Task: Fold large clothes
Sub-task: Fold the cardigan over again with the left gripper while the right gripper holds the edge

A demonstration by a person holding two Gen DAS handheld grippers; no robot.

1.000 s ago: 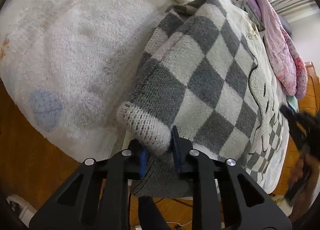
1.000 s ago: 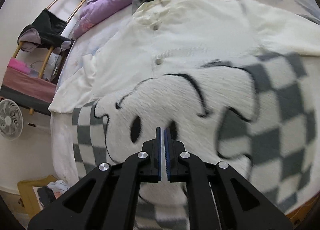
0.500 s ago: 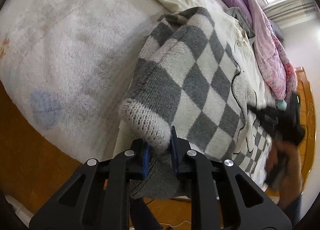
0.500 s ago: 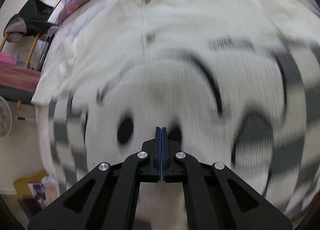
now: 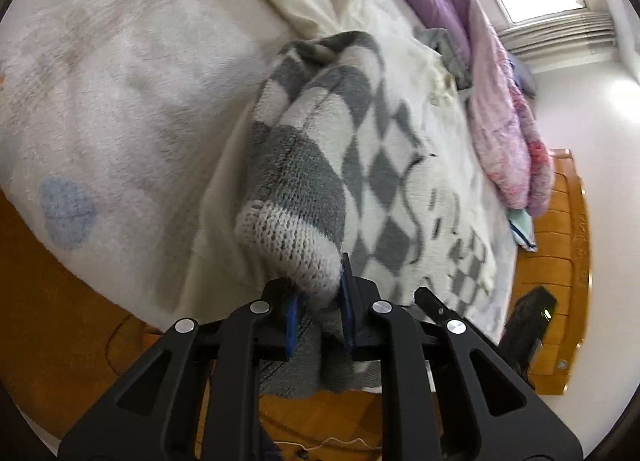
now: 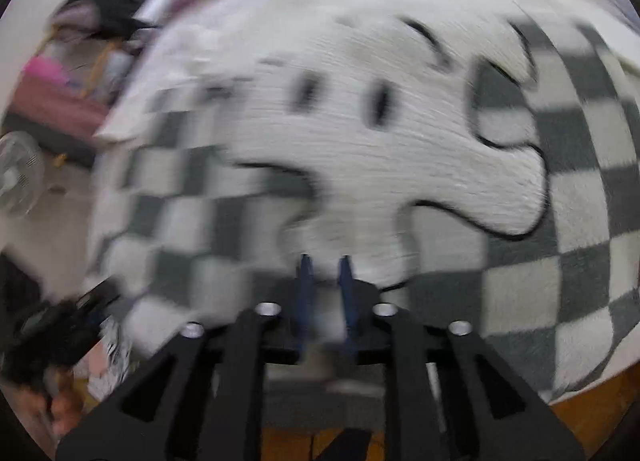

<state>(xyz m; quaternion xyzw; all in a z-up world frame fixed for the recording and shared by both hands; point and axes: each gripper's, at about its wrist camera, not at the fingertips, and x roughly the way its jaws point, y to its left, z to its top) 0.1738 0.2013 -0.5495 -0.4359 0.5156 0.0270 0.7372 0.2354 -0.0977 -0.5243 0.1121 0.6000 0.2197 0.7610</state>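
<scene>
A grey-and-white checked knit sweater point(image 5: 384, 165) with a cartoon dog's face point(image 6: 380, 141) lies spread on the bed. My left gripper point(image 5: 320, 301) is shut on the ribbed cuff point(image 5: 296, 245) of its sleeve, lifted and bunched above the sweater's body. My right gripper point(image 6: 325, 277) hovers over the checked lower part of the sweater near the bed's edge. Its jaws are opening, with a narrow gap between the blue pads point(image 6: 306, 281) and nothing gripped. The right wrist view is motion-blurred.
A white fleecy blanket point(image 5: 100, 81) covers the bed's left. Purple and pink quilts point(image 5: 500, 101) are piled along the far side by the wooden bed frame point(image 5: 568, 241). A fan point(image 6: 18, 173) and a chair with dark clothes point(image 6: 108, 5) stand beside the bed.
My left gripper has risen with the cuff, and the sleeve bunches higher. My right gripper has swept across the sweater toward its checked hem and gone from shut to slightly parted.
</scene>
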